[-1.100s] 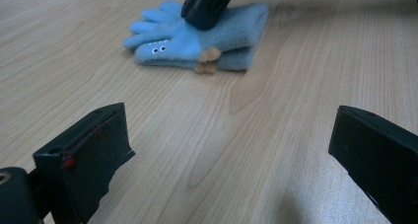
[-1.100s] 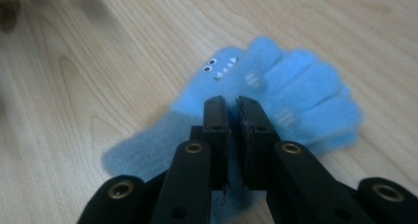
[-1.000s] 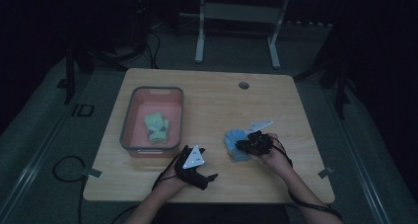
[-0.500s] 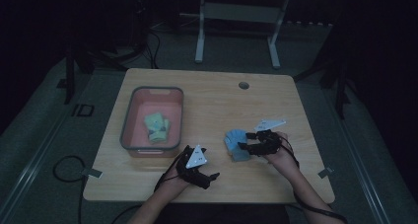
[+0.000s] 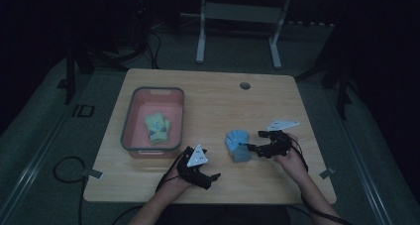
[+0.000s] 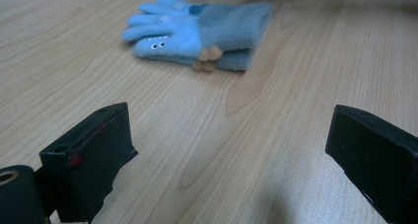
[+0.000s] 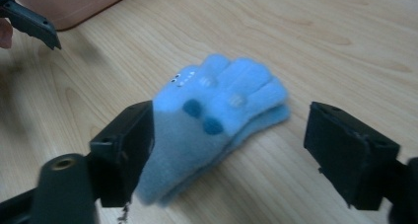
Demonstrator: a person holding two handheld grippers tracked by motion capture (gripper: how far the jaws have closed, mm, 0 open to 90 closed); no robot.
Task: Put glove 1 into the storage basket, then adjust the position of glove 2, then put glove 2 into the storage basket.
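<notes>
Blue gloves lie flat on worktop, centre-right of frame. Right gripper just opening, jaws wide, straddling cuff. Left gripper wide, empty.

Blue fleece gloves (stacked, with sewn eyes) lie flat on the table.

Light wooden worktop mid-frame, round grommet hole near its upper edge; pink tub at its left, blue gloves lying flat right of centre
</notes>
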